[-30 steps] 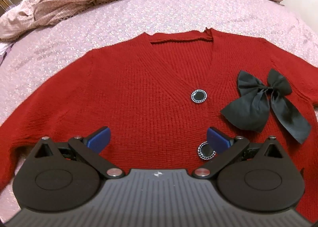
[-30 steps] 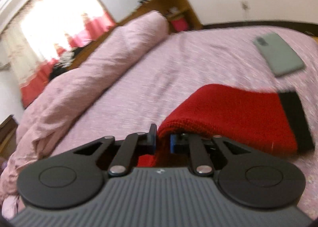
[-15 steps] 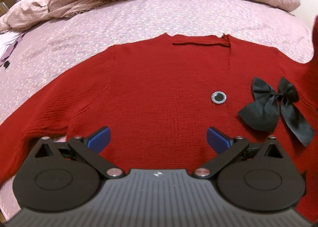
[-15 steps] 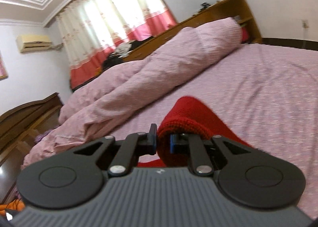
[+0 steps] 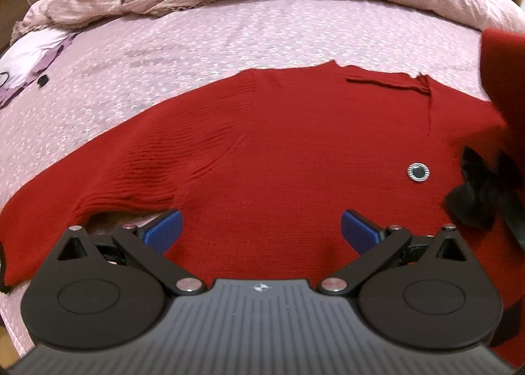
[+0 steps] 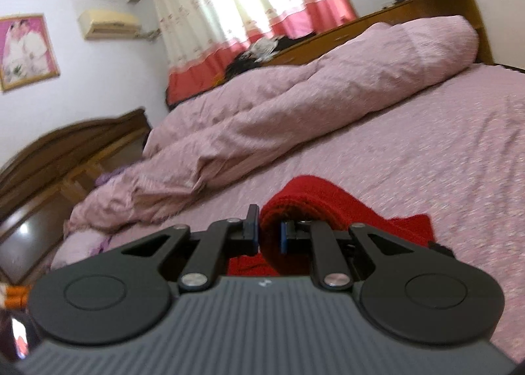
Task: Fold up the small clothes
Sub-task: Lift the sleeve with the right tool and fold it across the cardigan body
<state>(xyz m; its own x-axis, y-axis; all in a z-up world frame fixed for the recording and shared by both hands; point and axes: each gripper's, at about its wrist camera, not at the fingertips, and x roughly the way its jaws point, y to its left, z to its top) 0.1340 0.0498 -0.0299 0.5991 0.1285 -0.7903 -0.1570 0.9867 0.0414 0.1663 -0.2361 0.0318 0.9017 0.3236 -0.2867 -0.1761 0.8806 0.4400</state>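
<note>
**A:** Start at the far left of the red cardigan (image 5: 295, 151). What have you got there?

**B:** Its left sleeve (image 5: 82, 191) runs out flat across the pink bedsheet (image 5: 197, 43), long axis sideways, away from the body. Your left gripper (image 5: 261, 227) hangs low over the cardigan's hem, jaws spread wide, gripping nothing. The blue fingertips (image 5: 164, 227) sit just above the knit, one near the armpit, the other further in toward the middle.

**A:** And moving right across the cardigan?

**B:** The silver-rimmed button (image 5: 418, 172) lies right of the cardigan's middle, then the black bow (image 5: 482, 191), partly under a raised fold of red at the right edge.

**A:** That fold is what you're carrying?

**B:** I judge so. Your right gripper (image 6: 268, 235) is clamped on the right sleeve (image 6: 315, 197), which bunches over the jaws, lifted off the bed.

**A:** So which way does it go?

**B:** Probably leftward, across the cardigan's chest toward the button. The lifted sleeve lies on the cardigan's right; your right hand is the nearer one, and your left is free to pin the body.
</note>
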